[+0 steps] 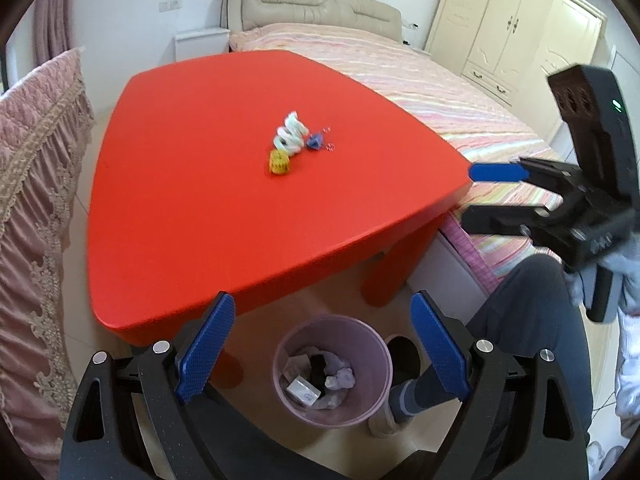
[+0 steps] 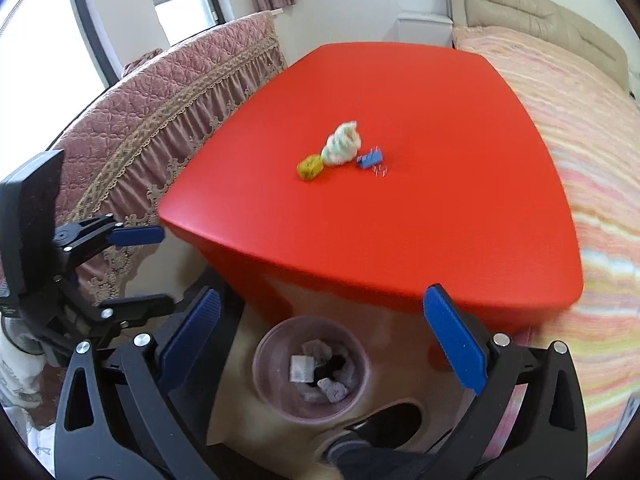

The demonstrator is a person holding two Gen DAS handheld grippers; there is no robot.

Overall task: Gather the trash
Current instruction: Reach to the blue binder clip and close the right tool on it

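- A bedroom: a red table [image 1: 224,184] stands between a bed with a striped cover [image 1: 420,80] on one side and a pink lace-trimmed cover [image 1: 36,184] on the other, with a cream wardrobe [image 1: 516,28] behind.
- A pink bin [image 1: 332,372] sits on the floor just in front of the table's near edge, beside the person's dark trouser leg [image 1: 516,320] and shoe.
- The bin already holds several pieces: crumpled pale paper [image 2: 334,390], a small white box [image 1: 304,392] and something dark. I judge that part of the collecting is done.
- Trash left on the table, clustered near its middle: a white twisted wrapper [image 1: 290,134], a yellow crumpled piece [image 1: 279,162] touching it, a small blue scrap [image 1: 315,142] just beside it, and some tiny pinkish bits [image 2: 380,170] too small to identify.
- The left gripper [image 1: 322,346] hovers above the bin with its blue fingers [image 1: 206,354] spread wide and nothing between them.
- The right gripper [image 2: 320,346] also hangs over the bin, its jaws released and empty; in the left wrist view it shows at the right edge, fingers apart.
- By my reading, roughly half the job remains: the table cluster needs picking up piece by piece and carrying to the bin.
- The tiny bits look hardest to pinch with such broad pads.
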